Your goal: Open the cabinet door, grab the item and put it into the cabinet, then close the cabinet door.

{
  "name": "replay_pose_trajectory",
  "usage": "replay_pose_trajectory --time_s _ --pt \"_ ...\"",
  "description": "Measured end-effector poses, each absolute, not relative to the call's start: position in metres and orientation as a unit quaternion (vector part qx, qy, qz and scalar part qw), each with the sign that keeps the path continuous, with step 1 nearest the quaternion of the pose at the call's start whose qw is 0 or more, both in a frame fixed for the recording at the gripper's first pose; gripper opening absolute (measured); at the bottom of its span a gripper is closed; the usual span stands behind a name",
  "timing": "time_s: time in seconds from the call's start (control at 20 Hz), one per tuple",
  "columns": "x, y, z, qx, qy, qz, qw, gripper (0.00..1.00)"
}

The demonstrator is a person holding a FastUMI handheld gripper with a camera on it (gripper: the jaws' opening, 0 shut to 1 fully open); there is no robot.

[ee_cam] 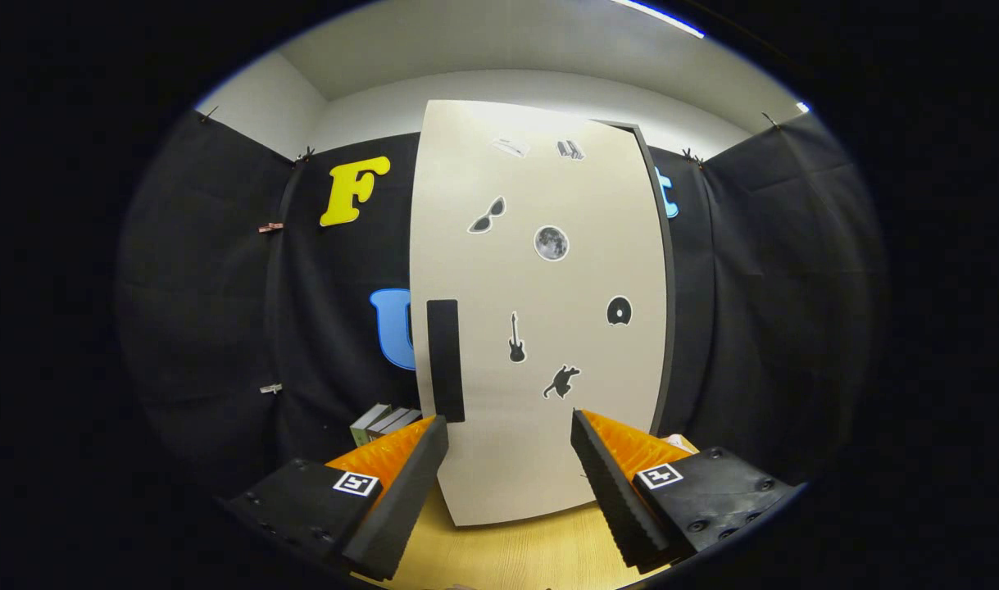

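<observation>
Both fingers point(417, 479) of the gripper point(509, 483) stood spread wide apart with nothing between them, and I read the tongs as released. Below them lay the wooden tabletop point(515, 553). Just ahead of the fingertips stood the cabinet door point(540, 311), pale, upright and decorated with small stickers, among them a guitar sticker point(516, 338) and a moon sticker point(551, 243). Its dark vertical handle point(445, 359) sat near the door's left edge, slightly beyond the left fingertip. A dark cabinet edge point(663, 270) showed behind the door's right side; I could not tell whether the door sat fully flush or slightly ajar.

Left of the cabinet, beyond the left finger, several small boxes point(384, 422) rested close together on the tabletop. I judged one of these to be the item, though I could not confirm which.

Status: the door faced the gripper apparently closed, and no interior was visible. That arrangement fitted two stages equally: door awaiting opening with the item outside, or door shut again with an item stowed inside. I could not settle which from this view
</observation>
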State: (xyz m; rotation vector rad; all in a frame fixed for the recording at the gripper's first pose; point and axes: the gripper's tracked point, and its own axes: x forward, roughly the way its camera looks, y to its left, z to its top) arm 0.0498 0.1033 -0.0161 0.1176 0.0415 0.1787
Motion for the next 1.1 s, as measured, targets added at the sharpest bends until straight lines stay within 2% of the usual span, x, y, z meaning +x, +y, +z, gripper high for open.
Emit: replay_pose_trajectory --time_s 1.1 --pt "0.025 0.092 -0.015 0.061 0.026 0.083 0.994 0.98"
